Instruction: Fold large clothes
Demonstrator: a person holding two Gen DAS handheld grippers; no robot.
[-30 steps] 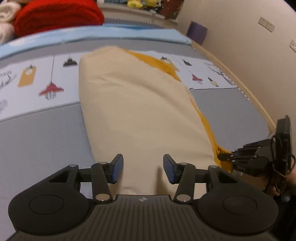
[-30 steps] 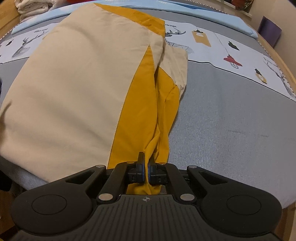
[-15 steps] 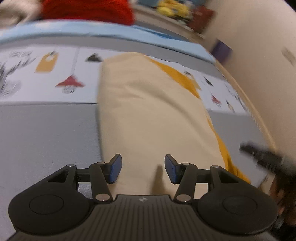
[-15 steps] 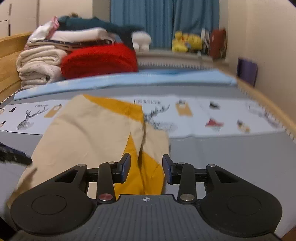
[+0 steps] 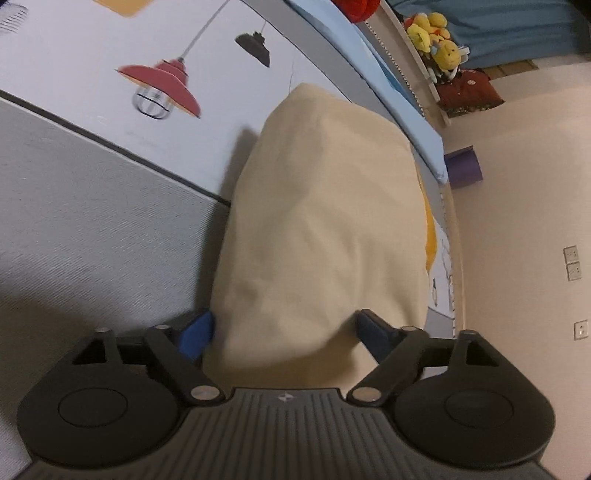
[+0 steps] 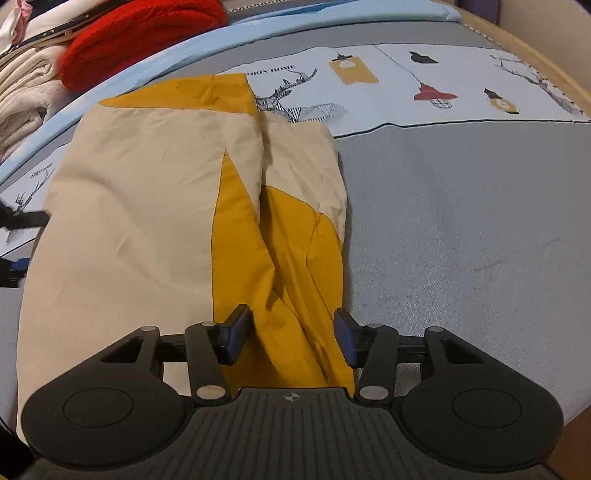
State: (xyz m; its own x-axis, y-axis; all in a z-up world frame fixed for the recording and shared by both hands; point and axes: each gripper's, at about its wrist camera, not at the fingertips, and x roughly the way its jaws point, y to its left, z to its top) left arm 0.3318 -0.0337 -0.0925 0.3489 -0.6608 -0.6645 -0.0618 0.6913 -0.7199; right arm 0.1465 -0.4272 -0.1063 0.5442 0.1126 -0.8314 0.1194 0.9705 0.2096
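Observation:
A large beige and mustard-yellow garment [image 6: 140,206] lies folded lengthwise on the bed. In the left wrist view its beige side [image 5: 321,221] fills the middle. My left gripper [image 5: 284,332] is open, tilted, with its jaws either side of the garment's near beige end. My right gripper [image 6: 291,334] is open, with its jaws either side of the crumpled yellow part [image 6: 295,280] at the near end. The left gripper shows dimly at the left edge of the right wrist view [image 6: 14,221].
The bed has a grey cover [image 6: 461,229] with a printed white band [image 6: 424,85] of lamps and deer. A red blanket [image 6: 140,33] and folded towels [image 6: 22,96] are stacked at the head. Plush toys [image 5: 439,40] and a wall [image 5: 524,221] lie to the right.
My right gripper let go of the yellow fabric, lifted, then came back down open over it. My left gripper rolled sideways and pushed forward onto the beige end.

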